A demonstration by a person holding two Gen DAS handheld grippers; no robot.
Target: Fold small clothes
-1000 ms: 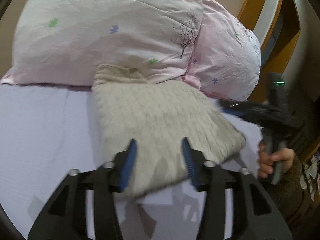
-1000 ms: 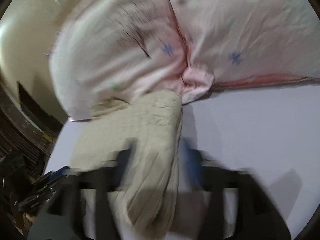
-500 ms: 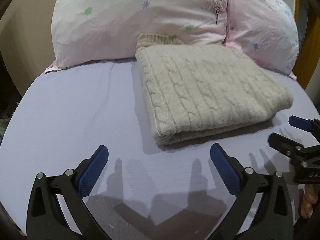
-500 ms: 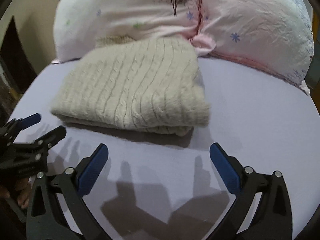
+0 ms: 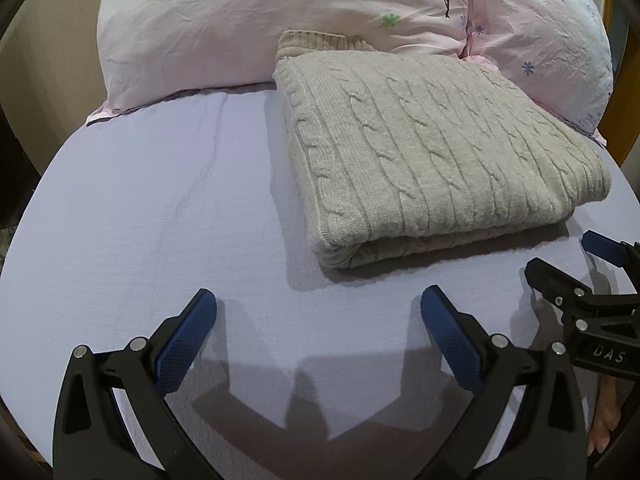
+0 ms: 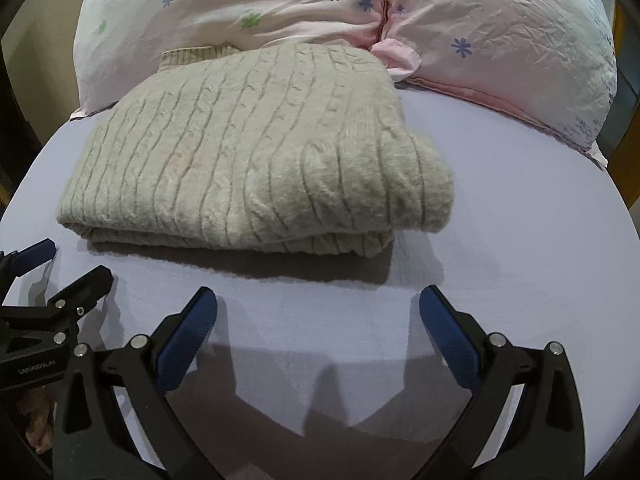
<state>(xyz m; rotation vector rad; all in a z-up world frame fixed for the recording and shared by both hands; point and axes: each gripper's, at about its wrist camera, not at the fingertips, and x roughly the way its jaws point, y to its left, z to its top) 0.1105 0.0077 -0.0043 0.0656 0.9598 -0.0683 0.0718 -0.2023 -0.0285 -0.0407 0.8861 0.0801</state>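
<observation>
A beige cable-knit sweater [image 5: 432,152] lies folded into a thick rectangle on the lavender bed sheet [image 5: 152,208], its far end against the pillows. It also shows in the right wrist view [image 6: 256,152]. My left gripper [image 5: 318,312] is open and empty, a short way in front of the sweater's near fold. My right gripper [image 6: 318,312] is open and empty, also just in front of the sweater. The right gripper shows at the right edge of the left wrist view [image 5: 576,272], and the left gripper shows at the left edge of the right wrist view [image 6: 60,276].
Two pink pillows with small flower prints [image 5: 280,12] [image 5: 552,40] lean at the head of the bed behind the sweater. They also show in the right wrist view [image 6: 500,36]. A wooden headboard edge [image 5: 616,80] is at the far right. The sheet [image 6: 520,240] spreads around the sweater.
Both grippers have opened wide and pulled back from the sweater, which now lies flat and folded. In the last half second they drew slightly closer to its near edge.
</observation>
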